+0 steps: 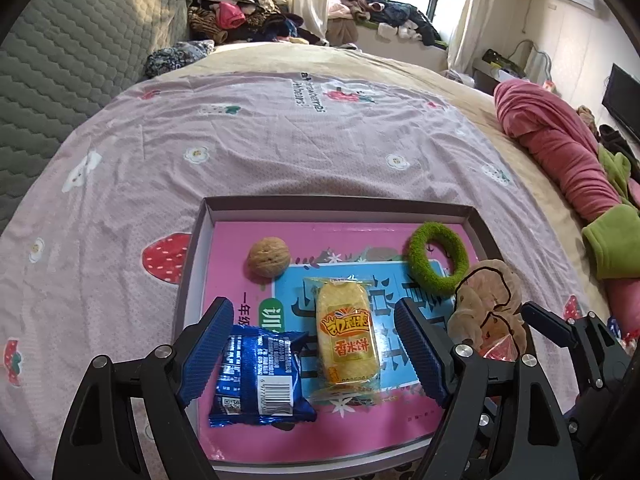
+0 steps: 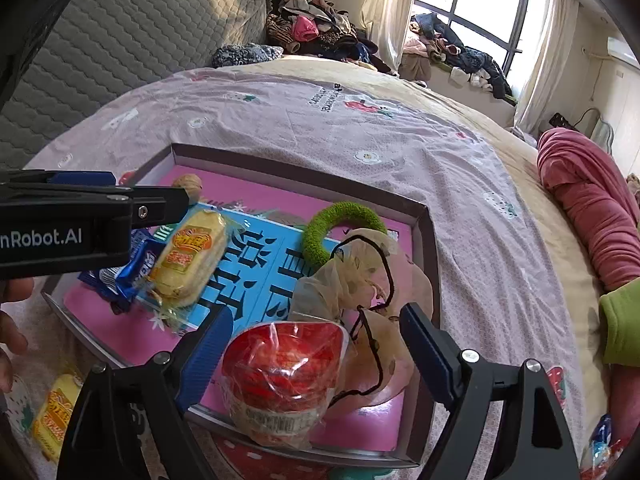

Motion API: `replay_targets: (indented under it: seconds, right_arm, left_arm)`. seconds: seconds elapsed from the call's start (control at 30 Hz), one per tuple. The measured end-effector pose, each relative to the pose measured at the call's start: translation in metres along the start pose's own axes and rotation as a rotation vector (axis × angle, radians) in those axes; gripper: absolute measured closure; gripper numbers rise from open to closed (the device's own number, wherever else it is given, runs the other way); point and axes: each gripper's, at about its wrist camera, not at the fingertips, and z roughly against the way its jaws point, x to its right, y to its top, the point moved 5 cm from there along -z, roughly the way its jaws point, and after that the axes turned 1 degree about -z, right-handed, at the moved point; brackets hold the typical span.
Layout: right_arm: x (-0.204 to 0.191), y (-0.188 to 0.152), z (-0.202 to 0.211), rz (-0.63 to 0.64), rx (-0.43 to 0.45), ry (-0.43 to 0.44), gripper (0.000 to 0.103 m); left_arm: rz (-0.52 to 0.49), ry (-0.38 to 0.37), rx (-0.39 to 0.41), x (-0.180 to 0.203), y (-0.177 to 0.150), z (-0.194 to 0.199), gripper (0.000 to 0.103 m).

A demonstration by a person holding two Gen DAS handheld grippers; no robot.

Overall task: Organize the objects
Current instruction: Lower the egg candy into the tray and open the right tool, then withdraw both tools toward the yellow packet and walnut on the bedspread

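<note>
A shallow grey box (image 1: 332,202) with a pink printed floor lies on the bed. Inside it are a walnut (image 1: 267,258), a green fuzzy ring (image 1: 438,258), a beige scrunchie (image 1: 488,300), a yellow rice-cracker pack (image 1: 347,336) and a blue cookie pack (image 1: 260,380). My left gripper (image 1: 314,350) hovers open over the two packs, pressing on neither. In the right wrist view, a red snack pack (image 2: 284,376) rests on the box's near rim (image 2: 224,426) between the spread fingers of my right gripper (image 2: 318,350); a gap shows on its right side.
A second yellow cracker pack (image 2: 56,412) lies on the sheet outside the box, near a person's hand (image 2: 12,320). A small blue-and-red wrapped item (image 2: 600,444) sits at the lower right. A pink and green blanket roll (image 1: 560,152) is on the right, a grey headboard (image 1: 80,40) on the left.
</note>
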Motion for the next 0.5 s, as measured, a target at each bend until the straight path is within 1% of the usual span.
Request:
replay_targets:
  seconds: [0.5]
  right_arm:
    - [0.0059, 0.0031, 0.0081, -0.02, 0.023, -0.012, 0.018]
  left_arm:
    - [-0.005, 0.012, 0.003, -0.0033, 0.0002, 0.0027, 0.019]
